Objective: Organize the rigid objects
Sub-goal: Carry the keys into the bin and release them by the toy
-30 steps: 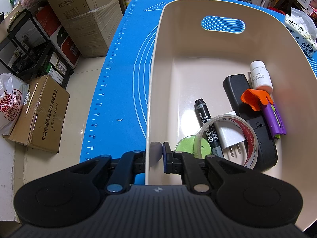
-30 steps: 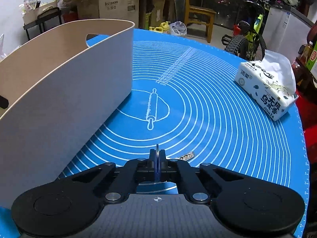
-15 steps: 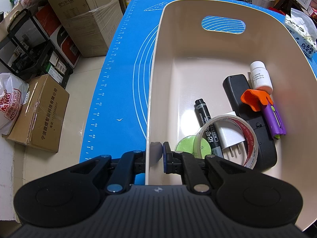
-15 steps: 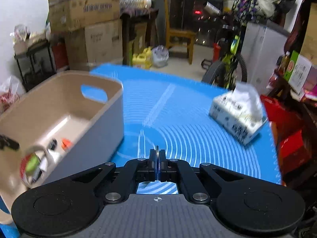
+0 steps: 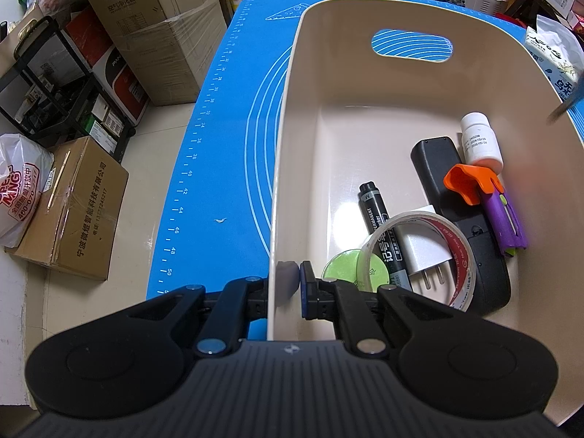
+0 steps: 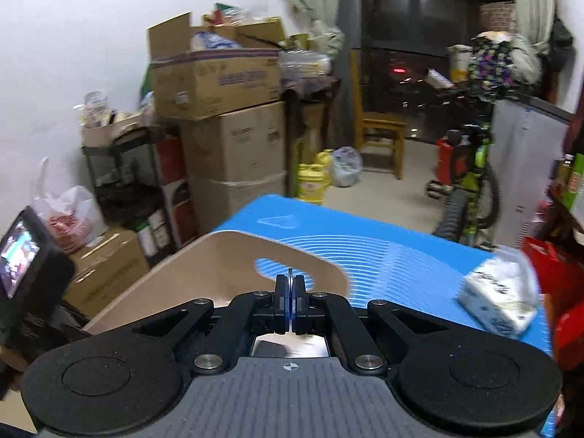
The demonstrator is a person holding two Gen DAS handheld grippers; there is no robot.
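Note:
A beige bin (image 5: 292, 116) stands on the blue mat (image 5: 226, 127). My left gripper (image 5: 288, 284) is shut on the bin's near left wall. Inside lie a black marker (image 5: 376, 215), a tape roll (image 5: 419, 255), a white plug (image 5: 423, 252), a green disc (image 5: 343, 270), a black remote (image 5: 438, 160), an orange and purple tool (image 5: 485, 197) and a white bottle (image 5: 480, 142). My right gripper (image 6: 290, 306) is shut on a thin flat item (image 6: 290, 281), raised over the bin (image 6: 226, 262). A thin blurred edge (image 5: 569, 98) shows at the right of the left wrist view.
A tissue pack (image 6: 500, 299) lies on the mat at the right, and it also shows in the left wrist view (image 5: 554, 54). Cardboard boxes (image 5: 76, 208) and a black rack (image 5: 47, 84) stand on the floor at the left. A bicycle (image 6: 471, 189) and a chair (image 6: 379, 131) stand beyond the table.
My right gripper has risen from the mat and swung left over the bin, still shut on the thin item. My left gripper has kept its hold on the bin wall.

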